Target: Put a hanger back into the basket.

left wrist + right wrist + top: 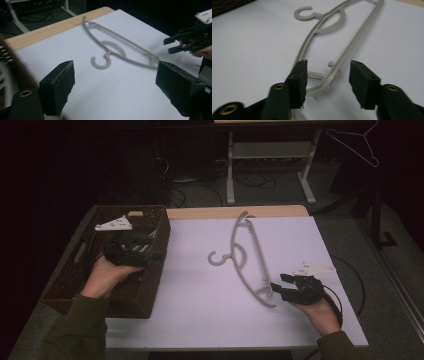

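Note:
A grey plastic hanger (259, 254) lies flat on the white table top, hook pointing left. My right gripper (278, 281) stands open at the hanger's near end. In the right gripper view that end of the hanger (352, 45) sits on the table between the spread jaws of my right gripper (328, 67), untouched. My left gripper (159, 247) hovers open over the right rim of the brown wicker basket (150, 275), pointing towards the hanger. In the left gripper view its own jaws (115, 75) hold nothing, the hanger (100, 67) lies beyond them, and the right gripper (167, 45) is at the upper right.
The wicker basket takes up the table's left side. A wooden strip (210, 212) runs along the table's far edge. Beyond it are the white legs of another table (230, 170) and floor cables. A pale hanger (357, 145) hangs at the top right.

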A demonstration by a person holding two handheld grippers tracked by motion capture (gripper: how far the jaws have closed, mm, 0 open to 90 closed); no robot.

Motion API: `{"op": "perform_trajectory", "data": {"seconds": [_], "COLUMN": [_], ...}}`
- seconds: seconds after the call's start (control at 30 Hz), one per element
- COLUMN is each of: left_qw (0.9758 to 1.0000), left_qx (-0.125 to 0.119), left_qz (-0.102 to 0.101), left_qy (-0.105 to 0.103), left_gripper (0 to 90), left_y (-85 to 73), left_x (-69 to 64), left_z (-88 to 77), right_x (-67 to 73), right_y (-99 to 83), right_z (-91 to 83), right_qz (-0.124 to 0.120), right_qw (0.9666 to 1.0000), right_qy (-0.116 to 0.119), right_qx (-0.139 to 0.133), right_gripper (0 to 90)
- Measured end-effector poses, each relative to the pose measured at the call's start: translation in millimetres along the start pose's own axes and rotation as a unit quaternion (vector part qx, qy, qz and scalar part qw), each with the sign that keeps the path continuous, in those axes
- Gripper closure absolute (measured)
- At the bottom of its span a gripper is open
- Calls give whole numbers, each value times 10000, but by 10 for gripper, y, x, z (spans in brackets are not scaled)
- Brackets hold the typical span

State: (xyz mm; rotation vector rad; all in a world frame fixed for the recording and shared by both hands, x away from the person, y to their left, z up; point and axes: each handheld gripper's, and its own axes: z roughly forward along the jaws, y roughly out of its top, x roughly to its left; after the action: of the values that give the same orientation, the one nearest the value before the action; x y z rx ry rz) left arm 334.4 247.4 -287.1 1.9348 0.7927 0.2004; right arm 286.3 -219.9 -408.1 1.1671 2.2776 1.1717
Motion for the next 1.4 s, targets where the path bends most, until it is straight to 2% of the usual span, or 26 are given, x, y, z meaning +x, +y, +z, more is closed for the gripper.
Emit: {"op": "perform_trajectory", "data": {"seconds": [0.17,0.27,0.4,0.5,0.67,0.77,0.83,0.93,1.03,1.13,1.27,1.33,1.4], "left_qw": [9999,9997,9996,9995,9995,9994,9994,9992,9990,9988,9984,9982,9980], "left_qx": [-57,-52,39,124,274,318,335,368,431,465,543,563,593], "left_qz": [69,42,27,-11,-84,-112,-110,-121,-143,-169,-125,-183,-188], "left_qy": [-126,-225,-280,-278,-159,-103,-57,-37,-39,-36,55,78,102], "left_gripper": [157,157,157,157,157,157,157,157,157,157,157,157,157], "left_y": [-12,-77,-224,-350,-510,-569,-601,-646,-679,-694,-714,-726,-733], "left_x": [-229,-323,-404,-414,-365,-328,-314,-296,-286,-279,-258,-244,-230], "left_z": [274,441,644,756,872,902,915,947,971,991,1015,1021,1024], "right_x": [-12,-22,7,46,135,204,274,404,556,746,1022,1152,1255], "right_y": [-6,-52,-112,-151,-177,-167,-161,-164,-142,-85,-18,11,42], "right_z": [79,107,143,155,191,217,252,334,407,470,592,654,728], "right_qz": [-1,-129,-118,-223,-326,-416,-480,-621,-834,-947,-1176,-1215,-1406], "right_qw": [9990,9974,9944,9920,9888,9873,9854,9807,9768,9733,9667,9635,9590], "right_qy": [14,94,286,399,656,840,983,1192,1423,1655,1942,2086,2191], "right_qx": [456,699,1008,1180,1303,1284,1303,1420,1368,1276,1180,1157,1122], "right_gripper": [785,893,894,894,894,894,895,895,895,895,895,895,895]}}
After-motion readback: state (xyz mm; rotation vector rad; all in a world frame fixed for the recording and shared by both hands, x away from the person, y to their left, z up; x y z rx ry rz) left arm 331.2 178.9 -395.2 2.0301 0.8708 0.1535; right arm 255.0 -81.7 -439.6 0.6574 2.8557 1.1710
